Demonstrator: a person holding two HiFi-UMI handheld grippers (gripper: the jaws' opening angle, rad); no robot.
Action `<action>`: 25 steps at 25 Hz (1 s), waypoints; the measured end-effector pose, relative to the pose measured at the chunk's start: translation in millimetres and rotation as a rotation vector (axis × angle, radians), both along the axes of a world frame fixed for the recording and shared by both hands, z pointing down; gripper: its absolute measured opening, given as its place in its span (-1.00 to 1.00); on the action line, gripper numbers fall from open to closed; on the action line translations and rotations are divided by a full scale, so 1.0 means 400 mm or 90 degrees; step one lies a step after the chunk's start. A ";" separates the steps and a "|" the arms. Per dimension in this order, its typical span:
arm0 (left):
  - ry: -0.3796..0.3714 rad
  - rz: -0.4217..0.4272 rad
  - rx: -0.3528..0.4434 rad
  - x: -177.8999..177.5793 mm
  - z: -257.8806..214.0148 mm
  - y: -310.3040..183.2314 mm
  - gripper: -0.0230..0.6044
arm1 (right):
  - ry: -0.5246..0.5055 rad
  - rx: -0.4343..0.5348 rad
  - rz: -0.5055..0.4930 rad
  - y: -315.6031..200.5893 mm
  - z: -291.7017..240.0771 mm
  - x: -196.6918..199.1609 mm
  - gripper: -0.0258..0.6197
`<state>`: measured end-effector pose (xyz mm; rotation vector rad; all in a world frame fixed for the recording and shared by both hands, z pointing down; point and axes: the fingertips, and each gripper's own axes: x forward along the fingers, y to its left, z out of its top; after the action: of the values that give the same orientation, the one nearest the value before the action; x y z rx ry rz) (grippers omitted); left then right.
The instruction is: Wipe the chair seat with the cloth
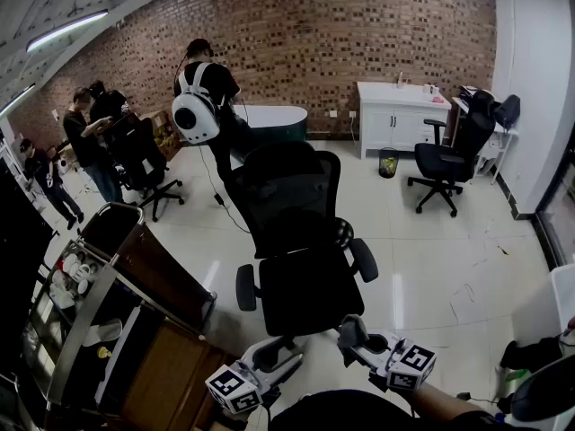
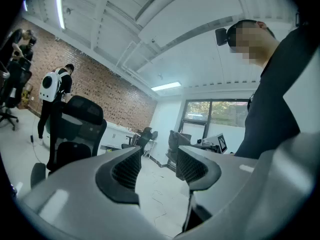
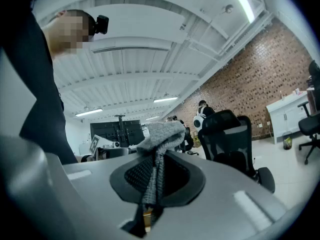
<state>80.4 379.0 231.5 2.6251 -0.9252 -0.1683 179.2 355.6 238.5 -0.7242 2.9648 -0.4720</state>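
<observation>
We have our right gripper (image 3: 156, 176) clamped on a grey knitted cloth (image 3: 161, 133), its bunched end poking up past the jaws. Our left gripper (image 2: 159, 165) is held with jaws apart and empty. Both hang near the front edge of the dark seat (image 1: 310, 293) of the black mesh office chair (image 1: 296, 200).

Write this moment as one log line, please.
right gripper: shut on cloth | left gripper: open, empty | chair seat: cloth not on it

- The chair seat (image 1: 310, 293) is open from above and from its near edge.
- Two armrests (image 1: 246, 287) flank it, and the backrest (image 1: 286, 196) walls its far side.
- A shelf cart (image 1: 144, 268) crowds the left, while the floor (image 1: 440, 268) on the right lies open.
</observation>
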 end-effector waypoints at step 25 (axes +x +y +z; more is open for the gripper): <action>0.004 -0.045 -0.023 0.002 0.070 -0.132 -0.15 | 0.000 -0.021 -0.034 -0.128 0.062 0.001 -0.83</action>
<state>81.0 326.4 259.4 2.5601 -1.0101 -0.1750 179.6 304.5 263.3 -0.6494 2.9899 -0.5245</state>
